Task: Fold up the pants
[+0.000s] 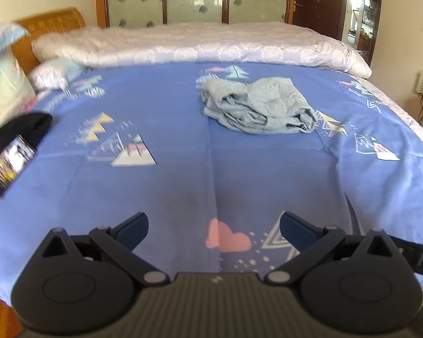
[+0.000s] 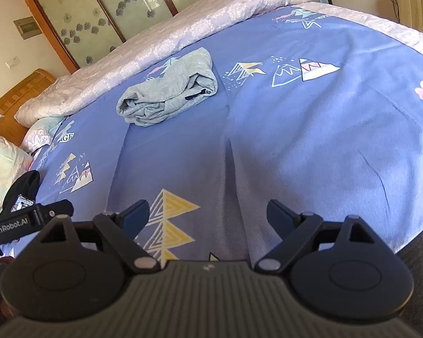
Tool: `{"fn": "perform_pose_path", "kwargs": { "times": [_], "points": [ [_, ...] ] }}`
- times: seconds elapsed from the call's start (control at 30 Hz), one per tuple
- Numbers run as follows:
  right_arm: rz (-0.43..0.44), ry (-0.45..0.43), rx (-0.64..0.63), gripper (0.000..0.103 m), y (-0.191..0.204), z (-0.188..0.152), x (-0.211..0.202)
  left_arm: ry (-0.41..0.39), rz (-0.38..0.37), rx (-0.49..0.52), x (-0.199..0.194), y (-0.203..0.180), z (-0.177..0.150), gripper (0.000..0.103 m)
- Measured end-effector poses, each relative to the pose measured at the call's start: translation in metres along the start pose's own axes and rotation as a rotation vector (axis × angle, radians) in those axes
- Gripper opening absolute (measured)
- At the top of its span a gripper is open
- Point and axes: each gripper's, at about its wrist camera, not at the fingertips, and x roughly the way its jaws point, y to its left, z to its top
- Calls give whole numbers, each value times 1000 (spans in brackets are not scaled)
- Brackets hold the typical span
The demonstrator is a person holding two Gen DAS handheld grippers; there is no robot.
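Grey pants bundled on the blue bed sheet

The pants (image 1: 258,106) (image 2: 169,88) are light heather-grey knit, gathered into a loose, rumpled heap instead of lying flat, with several layers rolled and creased over one another. They rest on the blue patterned sheet (image 1: 183,174) (image 2: 296,129), near its far edge, just short of the pale floral quilt (image 1: 200,43) (image 2: 160,42) that runs along that edge. One end of the bundle shows stacked folds; at the other, a dark opening and a short dark strip show. Nothing touches the pants.
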Motion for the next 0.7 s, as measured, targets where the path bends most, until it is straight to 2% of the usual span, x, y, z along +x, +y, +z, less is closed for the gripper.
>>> {"fn": "perform_pose_path", "kwargs": {
  "times": [0.1, 0.2, 0.3, 0.43, 0.7],
  "points": [
    [-2, 2, 10, 92, -3, 0, 0, -46, 78, 65, -6, -6, 2, 103],
    [-1, 11, 21, 92, -4, -1, 2, -86, 120, 98, -12, -10, 4, 103],
    [1, 17, 25, 92, -6, -2, 3, -90, 107, 116, -14, -13, 4, 103],
    [1, 17, 25, 92, -6, -2, 2, -52, 89, 123, -8, -16, 3, 103],
    [-28, -15, 13, 92, -8, -2, -2, -62, 127, 160, -9, -23, 0, 103]
  ]
}}
